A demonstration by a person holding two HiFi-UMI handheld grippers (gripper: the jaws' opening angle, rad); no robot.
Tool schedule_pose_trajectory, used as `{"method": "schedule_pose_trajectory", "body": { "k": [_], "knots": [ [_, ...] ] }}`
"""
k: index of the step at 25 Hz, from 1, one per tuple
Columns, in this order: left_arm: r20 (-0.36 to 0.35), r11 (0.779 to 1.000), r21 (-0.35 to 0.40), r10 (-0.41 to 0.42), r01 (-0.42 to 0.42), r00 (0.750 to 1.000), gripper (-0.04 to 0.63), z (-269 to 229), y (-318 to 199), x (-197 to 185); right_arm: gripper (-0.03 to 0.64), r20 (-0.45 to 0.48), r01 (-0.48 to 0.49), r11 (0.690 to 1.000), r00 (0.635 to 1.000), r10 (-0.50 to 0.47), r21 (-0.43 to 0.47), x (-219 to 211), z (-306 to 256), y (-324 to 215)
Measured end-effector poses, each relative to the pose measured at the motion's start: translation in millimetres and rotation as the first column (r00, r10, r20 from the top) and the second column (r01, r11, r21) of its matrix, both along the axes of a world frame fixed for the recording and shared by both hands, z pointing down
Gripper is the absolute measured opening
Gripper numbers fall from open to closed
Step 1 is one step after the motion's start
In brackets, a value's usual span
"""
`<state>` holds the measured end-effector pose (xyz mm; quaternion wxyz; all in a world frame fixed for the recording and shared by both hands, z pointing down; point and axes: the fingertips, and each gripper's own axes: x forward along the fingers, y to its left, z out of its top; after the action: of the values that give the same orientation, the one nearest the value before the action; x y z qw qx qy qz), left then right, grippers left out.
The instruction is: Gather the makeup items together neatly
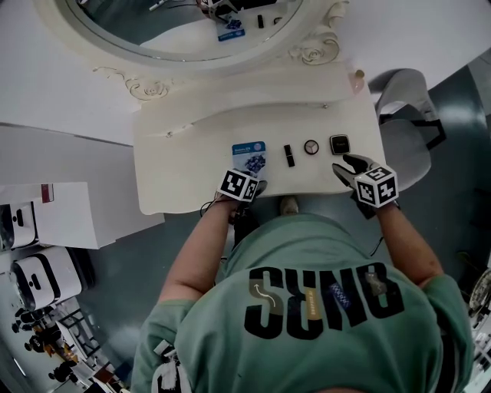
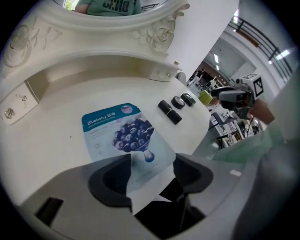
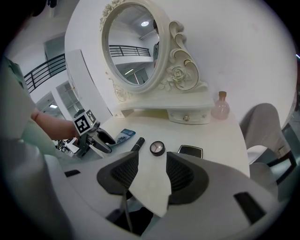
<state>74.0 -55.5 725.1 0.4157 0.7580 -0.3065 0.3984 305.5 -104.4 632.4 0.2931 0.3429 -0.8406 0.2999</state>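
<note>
Four makeup items are seen in a row near the front edge of the cream dressing table [image 1: 184, 153], below the oval mirror [image 1: 184, 23]: one blueberry mask sachet [image 1: 249, 157], one black lipstick [image 1: 289, 155], one round compact [image 1: 311, 146] and one square compact [image 1: 340, 143]. The sachet is laid flat at the left end of the row, its long axis running from the table's front towards the mirror, with the printed title at the far end. The lipstick is laid along much the same line. The left gripper [image 2: 151, 164] is held released over the sachet's near end, jaws apart and clear of it. The right gripper [image 3: 152, 164] is held open and empty just in front of the square compact.
</note>
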Motion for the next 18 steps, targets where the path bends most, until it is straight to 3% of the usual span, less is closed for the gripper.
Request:
{"method": "schedule_pose_trajectory", "body": {
  "k": [3,7,11,14,18],
  "knots": [
    [-0.058,1.0,0.024,0.013,-0.011,0.998,0.316,-8,2,8,0.181,0.008,0.006,1.0,1.0,-0.006,0.013,-7,-9,-3],
    [-0.096,0.997,0.069,0.023,-0.017,0.995,0.336,-18,1,12,0.181,0.026,-0.001,0.999,1.0,0.0,0.032,-13,-21,-7],
    [-0.165,0.988,0.147,-0.03,0.054,0.986,0.336,-45,-11,4,0.181,0.044,-0.032,0.997,0.999,0.029,0.068,-13,-33,-13],
    [-0.292,0.967,0.217,-0.068,0.136,0.954,0.336,-81,-21,-6,0.176,0.072,-0.069,0.993,0.995,0.063,0.093,-16,-45,-16],
    [-0.461,0.924,0.309,-0.062,0.226,0.885,0.307,-134,-30,-25,0.156,0.108,-0.132,0.981,0.987,0.117,0.144,-29,-66,-16]
  ]
}}
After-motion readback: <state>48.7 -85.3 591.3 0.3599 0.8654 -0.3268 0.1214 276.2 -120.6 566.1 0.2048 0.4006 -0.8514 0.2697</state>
